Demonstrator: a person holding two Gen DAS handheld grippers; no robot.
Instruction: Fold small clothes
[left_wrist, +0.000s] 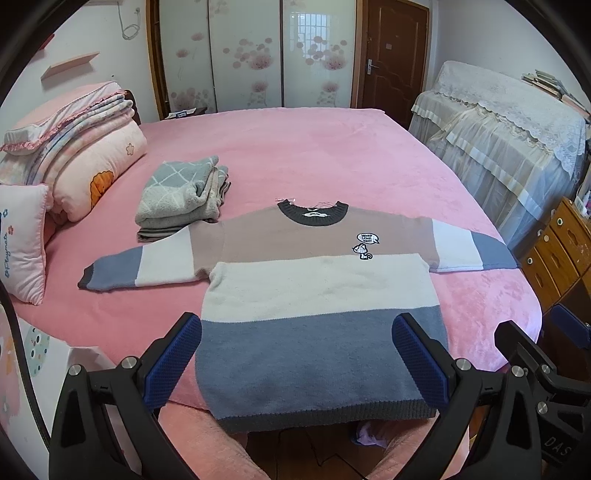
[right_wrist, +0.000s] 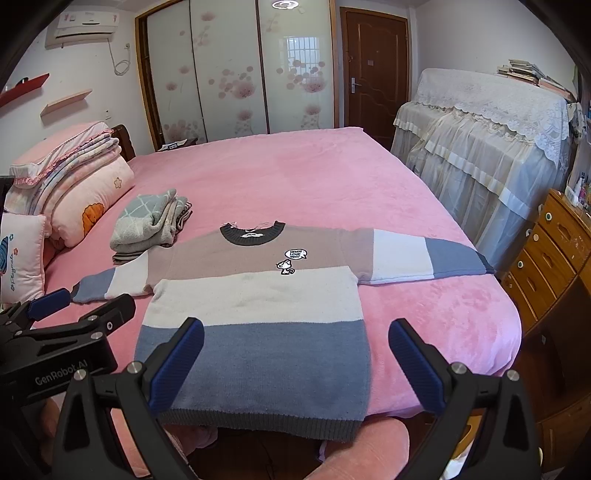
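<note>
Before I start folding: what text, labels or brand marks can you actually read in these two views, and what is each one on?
"GenRobot.AI": on the left gripper body, right wrist view.
"Playmate": on the small pillow.
"DAS": cut off at the frame edge, on the right gripper body.
Speech-bubble patch on the striped sweater: seems "NEVER LOVE ME!!", too small to confirm.
Neck label: too small to read.
Door sign: blurred.

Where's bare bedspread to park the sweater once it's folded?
Widest free patch: the pink bedspread beyond the sweater collar, toward the wardrobe. A narrower strip lies right of the body, under the spread sleeve, toward the dresser. Crowded on the left: folded clothes, quilt stack, pillow.
</note>
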